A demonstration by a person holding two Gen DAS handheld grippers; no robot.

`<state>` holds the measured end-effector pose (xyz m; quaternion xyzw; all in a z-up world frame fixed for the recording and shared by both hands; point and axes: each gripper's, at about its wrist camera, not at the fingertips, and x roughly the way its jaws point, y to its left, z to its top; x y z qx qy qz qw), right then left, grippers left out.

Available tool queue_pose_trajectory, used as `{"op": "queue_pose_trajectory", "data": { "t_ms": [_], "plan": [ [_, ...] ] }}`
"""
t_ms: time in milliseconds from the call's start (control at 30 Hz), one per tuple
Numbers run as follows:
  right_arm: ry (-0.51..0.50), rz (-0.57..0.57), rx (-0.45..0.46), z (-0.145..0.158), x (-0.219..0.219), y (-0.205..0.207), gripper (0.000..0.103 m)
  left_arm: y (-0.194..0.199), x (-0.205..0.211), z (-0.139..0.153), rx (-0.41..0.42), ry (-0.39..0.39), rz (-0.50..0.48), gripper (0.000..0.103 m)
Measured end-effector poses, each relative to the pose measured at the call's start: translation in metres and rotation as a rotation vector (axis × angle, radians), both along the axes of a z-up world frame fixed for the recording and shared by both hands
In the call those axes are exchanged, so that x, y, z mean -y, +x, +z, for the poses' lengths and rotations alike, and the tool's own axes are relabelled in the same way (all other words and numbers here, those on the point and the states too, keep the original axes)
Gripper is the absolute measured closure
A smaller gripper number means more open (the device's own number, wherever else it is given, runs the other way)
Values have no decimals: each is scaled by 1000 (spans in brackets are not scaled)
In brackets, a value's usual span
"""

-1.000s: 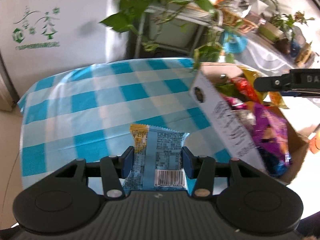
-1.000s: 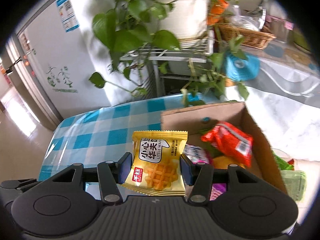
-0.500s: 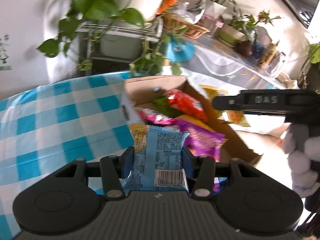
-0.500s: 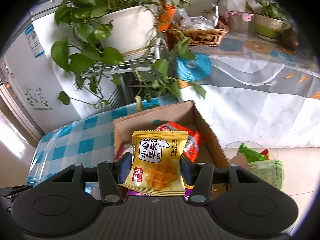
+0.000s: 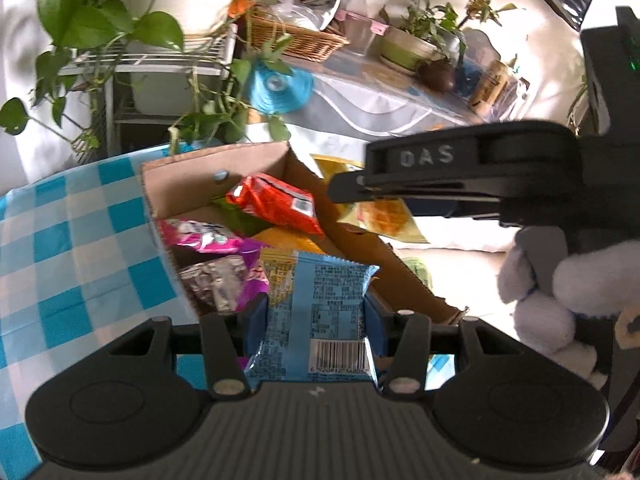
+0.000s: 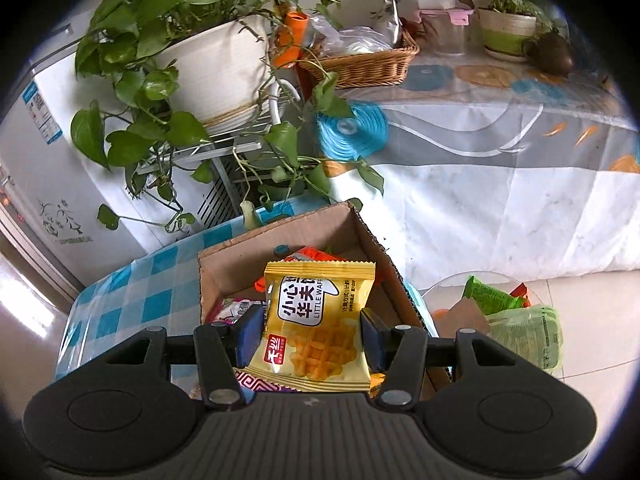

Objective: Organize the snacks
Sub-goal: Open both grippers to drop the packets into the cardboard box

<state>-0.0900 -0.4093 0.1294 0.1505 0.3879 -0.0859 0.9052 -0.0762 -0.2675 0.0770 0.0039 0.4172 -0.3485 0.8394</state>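
Box (image 5: 224,168) open on tabletop (image 5: 72,248), just ahead-below both jaws. Left gripper (image 5: 316,316) clamps blue pack (image 5: 320,304); right gripper (image 6: 312,336) clamps waffle pack (image 6: 316,320), nearer far-right wall.

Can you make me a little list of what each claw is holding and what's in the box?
left claw: shut on a blue snack packet with a barcode
right claw: shut on a yellow waffle packet
brown cardboard box: open on the blue and white checked tablecloth
in the box: a red packet, a pink packet, a purple packet, others partly hidden
behind the box: leafy plant in a white pot, wicker basket
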Motion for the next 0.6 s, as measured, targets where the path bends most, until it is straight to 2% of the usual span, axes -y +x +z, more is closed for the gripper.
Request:
{"op": "queue_pose_trajectory", "data": {
  "t_ms": [67, 133, 167, 233, 400, 600],
  "plan": [
    [7, 3, -1, -1, 2, 2, 42, 0, 6, 0, 8, 4, 2, 52],
    [6, 8, -3, -2, 2, 3, 36, -3, 9, 1, 24, 9, 3, 41],
    [5, 10, -3, -2, 1, 3, 35, -4, 9, 2, 31, 13, 4, 38],
    [1, 11, 3, -1, 0, 3, 29, -6, 10, 3, 40, 34, 17, 24],
    [-7, 11, -2, -1, -1, 2, 24, -8, 7, 7, 25, 83, 45, 14],
    [-36, 14, -27, -2, -5, 0, 14, -10, -1, 9, 3, 149, 99, 13]
  ]
}}
